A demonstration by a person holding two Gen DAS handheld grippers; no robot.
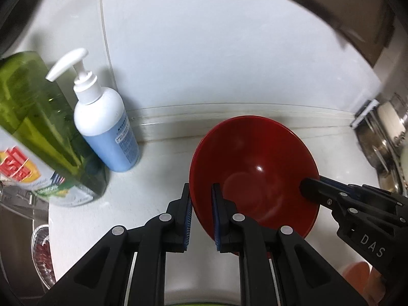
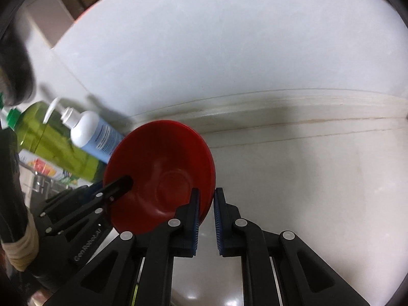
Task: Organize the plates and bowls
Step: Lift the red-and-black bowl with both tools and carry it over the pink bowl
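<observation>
A red bowl point(image 1: 255, 176) is held tilted above the white counter, near the back wall. My left gripper point(image 1: 201, 214) is shut on the bowl's left rim, one finger outside and one inside. My right gripper point(image 2: 206, 219) is shut on the bowl's right rim point(image 2: 163, 173); it shows in the left wrist view point(image 1: 309, 187) entering from the right. The left gripper shows in the right wrist view point(image 2: 122, 183) at the bowl's left edge.
A white and blue pump bottle point(image 1: 107, 122) and a green dish soap bottle point(image 1: 38, 127) stand at the left by the wall. A metal dish rack point(image 1: 382, 148) sits at the right. A sink strainer point(image 1: 42, 252) lies low left. An orange object point(image 1: 359, 278) lies low right.
</observation>
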